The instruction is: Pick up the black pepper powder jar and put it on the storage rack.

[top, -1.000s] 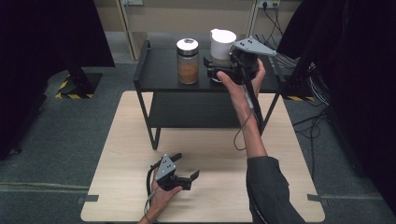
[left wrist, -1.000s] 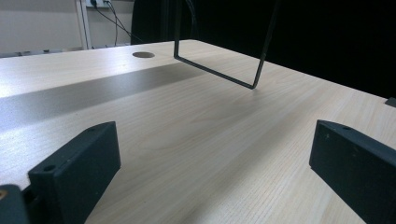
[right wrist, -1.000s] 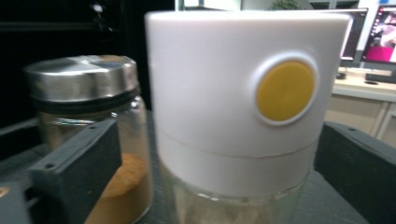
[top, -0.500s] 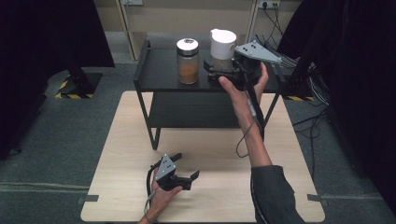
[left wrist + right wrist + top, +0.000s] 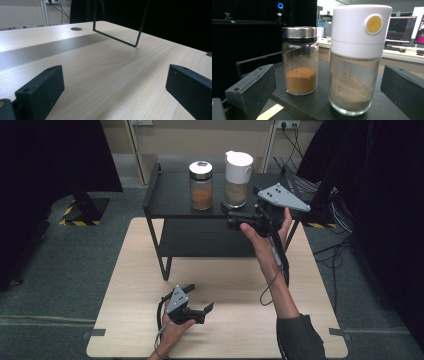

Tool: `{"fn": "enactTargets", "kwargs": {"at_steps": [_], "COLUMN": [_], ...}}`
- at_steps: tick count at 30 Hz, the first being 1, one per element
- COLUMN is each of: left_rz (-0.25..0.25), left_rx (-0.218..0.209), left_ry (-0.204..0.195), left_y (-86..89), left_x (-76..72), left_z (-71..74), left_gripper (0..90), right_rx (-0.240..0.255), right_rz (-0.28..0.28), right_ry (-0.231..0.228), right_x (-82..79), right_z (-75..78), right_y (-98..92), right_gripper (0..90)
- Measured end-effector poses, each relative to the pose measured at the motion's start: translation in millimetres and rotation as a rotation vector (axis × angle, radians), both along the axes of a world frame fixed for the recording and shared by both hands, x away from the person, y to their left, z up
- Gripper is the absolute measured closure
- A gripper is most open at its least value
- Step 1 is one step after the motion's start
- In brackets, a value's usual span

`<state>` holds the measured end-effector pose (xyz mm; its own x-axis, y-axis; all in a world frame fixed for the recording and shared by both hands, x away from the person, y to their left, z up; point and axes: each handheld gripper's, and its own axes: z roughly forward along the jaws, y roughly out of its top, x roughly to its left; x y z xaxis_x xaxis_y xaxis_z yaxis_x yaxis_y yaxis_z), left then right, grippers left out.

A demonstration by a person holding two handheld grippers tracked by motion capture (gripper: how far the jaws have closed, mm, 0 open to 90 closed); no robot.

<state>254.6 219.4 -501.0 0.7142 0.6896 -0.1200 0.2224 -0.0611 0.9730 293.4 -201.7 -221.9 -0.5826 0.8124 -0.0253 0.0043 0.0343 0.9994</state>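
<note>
On the black shelf (image 5: pixel 170 202) my right claw (image 5: pixel 328 87) gapes wide before the white-capped jar (image 5: pixel 357 57) — close off-centre and I could knock it into the neighbouring brown-powder jar (image 5: pixel 299 60) — left claw (image 5: pixel 202 312) idles open.

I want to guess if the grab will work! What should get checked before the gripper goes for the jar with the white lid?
1. Right gripper open: ok, its jaws stand wide apart in the right gripper view.
2. White-lid jar between the jaws' line: ok, it sits nearer the right jaw.
3. Jar upright on the black shelf: ok.
4. Gap to the brown-powder jar: ok, they stand apart, but the gap is narrow.
5. Lid on tight: cannot tell.
6. Left gripper out of the way: ok, it is open low over the wooden table.
</note>
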Motion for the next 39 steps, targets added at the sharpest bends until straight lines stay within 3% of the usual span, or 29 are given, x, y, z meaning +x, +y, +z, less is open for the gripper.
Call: {"fn": "enactTargets", "kwargs": {"at_steps": [3, 9, 13, 24, 25, 27, 34, 39], "left_rz": [-0.001, 0.000, 0.000, 0.003, 0.002, 0.002, 0.004, 0.004], "left_rx": [0.000, -0.001, -0.002, 0.002, 0.001, 0.001, 0.001, 0.001], "left_ry": [0.000, 0.001, 0.002, 0.002, 0.003, 0.003, 0.003, 0.003], "left_y": [0.0, -0.1, 0.0, -0.5, -0.6, -0.5, -0.4, -0.5], "left_x": [0.0, 0.1, 0.2, 0.0, 0.1, 0.1, 0.1, 0.0], "left_z": [0.0, -0.1, -0.2, 0.2, 0.1, 0.1, 0.0, 0.1], "left_gripper": [1.3, 1.3, 1.3, 1.2, 1.3, 1.3, 1.2, 1.3], "right_rx": [0.003, -0.010, 0.014, 0.015, -0.003, -0.012, -0.028, -0.006], "right_rz": [0.012, 0.048, 0.072, 0.111, 0.108, 0.105, 0.104, 0.093], "right_ry": [0.001, -0.001, 0.019, 0.028, 0.029, 0.027, 0.046, 0.072], "right_x": [-3.3, -18.2, -23.9, -42.1, -46.6, -48.4, -56.8, -60.7], "right_z": [-5.2, -33.7, -51.3, -89.9, -100.9, -105.9, -147.3, -173.1], "right_y": [-2.0, -9.4, -16.0, -26.5, -27.8, -28.5, -35.2, -39.5], "right_gripper": [0.5, 0.5, 0.5, 0.5, 0.5, 0.5, 0.5, 0.5]}}
